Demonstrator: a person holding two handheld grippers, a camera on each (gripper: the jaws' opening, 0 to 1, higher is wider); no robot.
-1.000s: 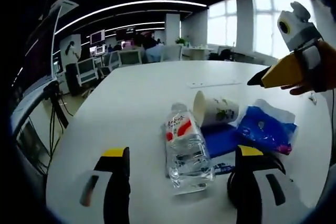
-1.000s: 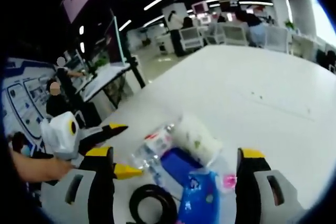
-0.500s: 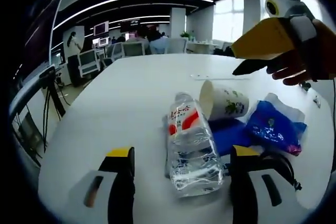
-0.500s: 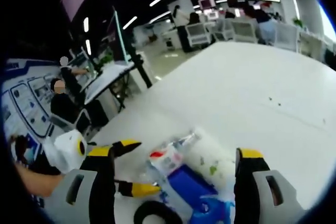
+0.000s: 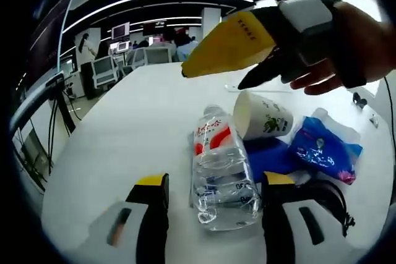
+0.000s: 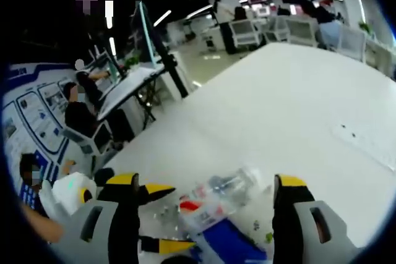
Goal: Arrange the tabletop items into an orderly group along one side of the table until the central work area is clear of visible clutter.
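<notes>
Left gripper [image 5: 210, 205] released, jaws now closer around lying water bottle [image 5: 221, 165], lower centre. Right gripper [image 5: 213, 69] swung in across upper frame, apart, over paper cup [image 5: 263, 115]. Likely bottle grasp next.

The blue packet [image 6: 226, 246] is cut by the bottom edge; bottle [image 6: 213, 199] label seems blurred.

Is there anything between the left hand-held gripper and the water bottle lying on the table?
Nothing visible. The water bottle lies directly between the open jaws of the left hand-held gripper, on the white table.
</notes>
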